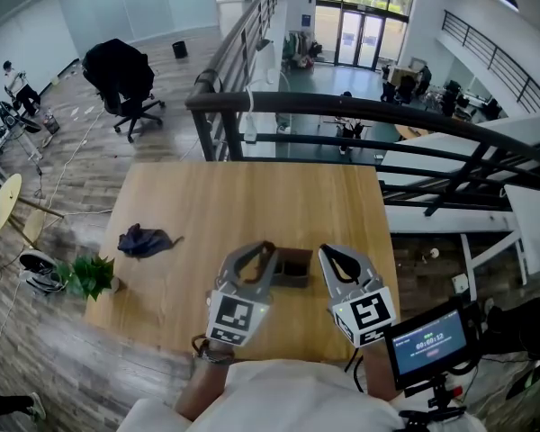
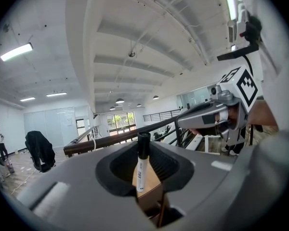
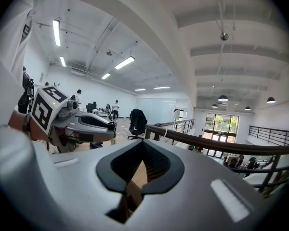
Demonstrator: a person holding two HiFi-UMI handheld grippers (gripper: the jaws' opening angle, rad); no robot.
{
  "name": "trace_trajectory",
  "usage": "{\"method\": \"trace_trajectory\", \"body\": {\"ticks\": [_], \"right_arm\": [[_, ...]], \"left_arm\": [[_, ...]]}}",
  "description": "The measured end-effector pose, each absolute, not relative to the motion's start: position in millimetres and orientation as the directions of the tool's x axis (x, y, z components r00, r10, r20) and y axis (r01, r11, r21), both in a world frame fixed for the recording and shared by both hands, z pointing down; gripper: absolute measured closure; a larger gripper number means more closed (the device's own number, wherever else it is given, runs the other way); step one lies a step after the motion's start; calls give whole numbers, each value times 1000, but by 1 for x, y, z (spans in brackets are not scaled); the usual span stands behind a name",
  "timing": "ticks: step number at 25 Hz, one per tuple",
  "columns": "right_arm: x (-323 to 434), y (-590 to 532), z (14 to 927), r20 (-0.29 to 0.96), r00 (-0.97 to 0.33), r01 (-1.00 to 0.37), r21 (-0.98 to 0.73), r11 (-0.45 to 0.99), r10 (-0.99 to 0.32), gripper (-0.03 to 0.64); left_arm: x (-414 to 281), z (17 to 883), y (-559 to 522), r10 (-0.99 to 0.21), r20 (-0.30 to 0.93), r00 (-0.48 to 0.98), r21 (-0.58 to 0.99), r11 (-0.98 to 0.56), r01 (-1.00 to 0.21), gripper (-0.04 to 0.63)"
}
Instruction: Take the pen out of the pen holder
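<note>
A dark, box-shaped pen holder sits on the wooden table, near its front edge. My left gripper reaches the holder's left end. In the left gripper view a white pen with a black cap stands upright between the fingertips of the left gripper, which looks shut on it near the cap. The pen's lower end dips toward the holder. My right gripper hovers at the holder's right end. In its own view the right gripper is shut with nothing in it.
A crumpled dark blue cloth lies on the table's left part. A small green plant stands by the table's left front corner. A dark railing runs behind the table's far edge. A small screen sits at lower right.
</note>
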State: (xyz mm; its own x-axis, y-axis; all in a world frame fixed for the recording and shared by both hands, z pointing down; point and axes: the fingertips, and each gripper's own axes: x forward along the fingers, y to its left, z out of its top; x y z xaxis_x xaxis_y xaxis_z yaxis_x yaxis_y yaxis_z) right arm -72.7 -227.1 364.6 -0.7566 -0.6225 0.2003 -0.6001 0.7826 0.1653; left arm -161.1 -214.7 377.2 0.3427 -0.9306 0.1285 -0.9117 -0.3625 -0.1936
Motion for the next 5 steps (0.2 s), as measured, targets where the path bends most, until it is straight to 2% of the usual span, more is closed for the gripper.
{"method": "trace_trajectory", "body": {"ticks": [5], "right_arm": [[-73, -225, 365, 201, -755, -601, 168, 781, -624, 617]], "left_arm": [[-161, 378, -213, -931, 130, 342, -195, -363, -911, 528]]}}
